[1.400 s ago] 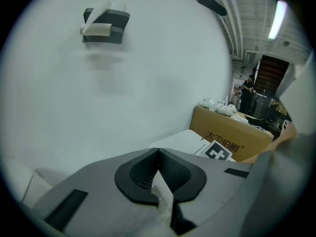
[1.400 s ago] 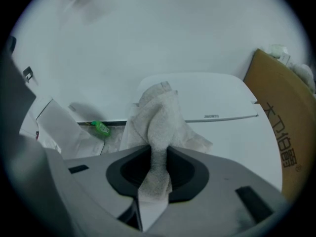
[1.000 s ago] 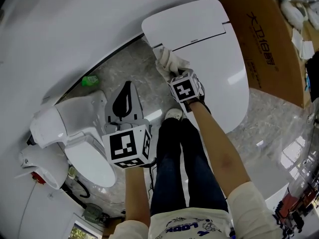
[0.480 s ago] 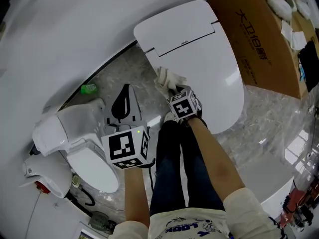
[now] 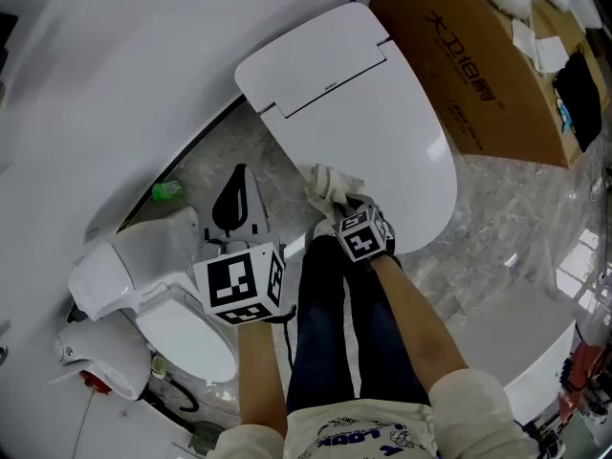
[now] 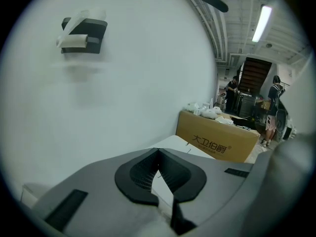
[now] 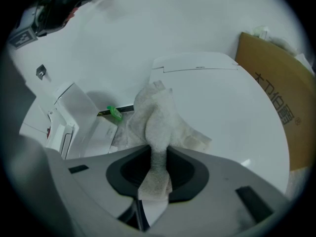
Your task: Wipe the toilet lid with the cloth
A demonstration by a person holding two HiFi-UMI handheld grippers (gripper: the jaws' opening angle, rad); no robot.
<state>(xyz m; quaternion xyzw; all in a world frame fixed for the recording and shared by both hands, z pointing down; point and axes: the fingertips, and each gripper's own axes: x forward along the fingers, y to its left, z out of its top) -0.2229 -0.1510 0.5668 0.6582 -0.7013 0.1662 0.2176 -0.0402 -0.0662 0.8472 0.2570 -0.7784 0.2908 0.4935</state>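
Floor (image 5: 244,137): marbled tile under a white wall.
Left hand-held gripper (image 6: 158,174): jaws together, empty, off to the lid's side.
Right hand-held gripper (image 7: 155,174): clamped on 1 narrow fold of the cloth (image 7: 157,117).
Cloth position: bunched on the toilet lid (image 5: 382,113), at its near left edge.
Risk: friction may tug the fold free; the unbraced lid may shift.
Cardboard box (image 5: 488,84): beside the lid; a wide stroke could strike it.

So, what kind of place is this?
Probably a workshop or storeroom, not a home bathroom: a large white lidded toilet, a second white toilet close by, a large brown cardboard box, and a bare ceiling with tube light.
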